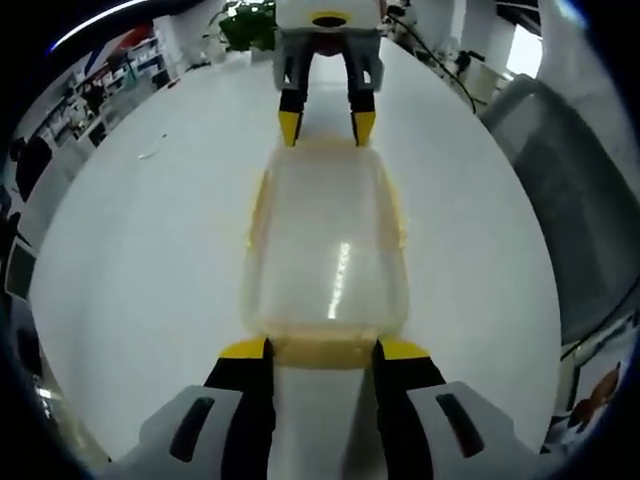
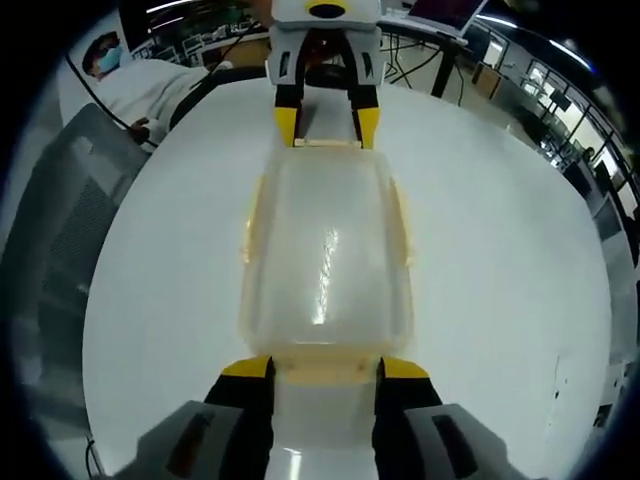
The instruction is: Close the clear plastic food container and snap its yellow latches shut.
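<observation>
Grippers (image 1: pixel 322 350) (image 2: pixel 325 368) at container (image 1: pixel 325 250) ends

Finding no legible text, label, brand, number or sign in either view. Noting colourful boards or posters at the far edges of the left gripper view, too blurred and too small for reading. Recording nothing printed on any surface.

**Two grippers face each other, jaws spread**

The left gripper (image 1: pixel 322 348) points forward, its yellow-tipped black jaws parted and level. The right gripper (image 2: pixel 322 368) mirrors it from the opposite side, jaws likewise apart. Each appears at the top of the other's view, pointing back with tips down.
</observation>
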Demonstrator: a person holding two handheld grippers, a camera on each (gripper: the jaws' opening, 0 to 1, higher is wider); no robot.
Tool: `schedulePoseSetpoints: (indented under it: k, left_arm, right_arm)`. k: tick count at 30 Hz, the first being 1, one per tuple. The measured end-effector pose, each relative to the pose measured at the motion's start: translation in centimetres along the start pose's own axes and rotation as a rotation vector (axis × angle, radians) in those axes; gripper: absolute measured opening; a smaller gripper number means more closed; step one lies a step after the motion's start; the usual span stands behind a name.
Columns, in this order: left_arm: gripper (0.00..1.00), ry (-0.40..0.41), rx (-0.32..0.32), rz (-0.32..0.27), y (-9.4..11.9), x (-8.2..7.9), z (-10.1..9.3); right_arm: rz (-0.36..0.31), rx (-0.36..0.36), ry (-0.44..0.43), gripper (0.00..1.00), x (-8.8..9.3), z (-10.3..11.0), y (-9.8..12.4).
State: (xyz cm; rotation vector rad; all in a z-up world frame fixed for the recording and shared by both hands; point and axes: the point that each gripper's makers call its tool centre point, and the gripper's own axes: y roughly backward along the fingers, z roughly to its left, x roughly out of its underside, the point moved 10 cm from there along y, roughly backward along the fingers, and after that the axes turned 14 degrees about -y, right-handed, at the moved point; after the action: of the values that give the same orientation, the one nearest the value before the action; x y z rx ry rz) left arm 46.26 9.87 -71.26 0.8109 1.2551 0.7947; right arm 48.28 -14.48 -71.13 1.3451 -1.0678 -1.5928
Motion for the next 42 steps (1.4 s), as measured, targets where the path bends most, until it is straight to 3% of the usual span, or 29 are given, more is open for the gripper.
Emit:
schedulePoseSetpoints:
  k: [9,15,22,32,42]
  left_arm:
    - [0.37,0.01,-0.012,-0.004,0.1,0.1,-0.2]
    - [0.37,-0.001,-0.037,0.032,0.1,-0.4,-0.4]
    - [0.36,-0.009,-0.072,0.03,0.2,-0.8,-1.8]
    - [0.36,-0.008,-0.026,0.09,0.6,-1.7,-3.0]
    - [0.36,-0.026,-0.054,0.1,1.9,-3.0,-3.1]
  right_arm:
    - [0.011,0.008,-0.009,0.36,-0.1,0.1,0.1]
    - [0.033,0.019,-0.014,0.36,-0.1,0.5,0.1]
    - [0.055,0.029,-0.009,0.35,0.1,1.5,0.1]
    - [0.048,0.036,0.0,0.36,0.4,3.6,0.3]
    - [0.034,0.056,-0.011,0.36,0.2,4.1,2.3]
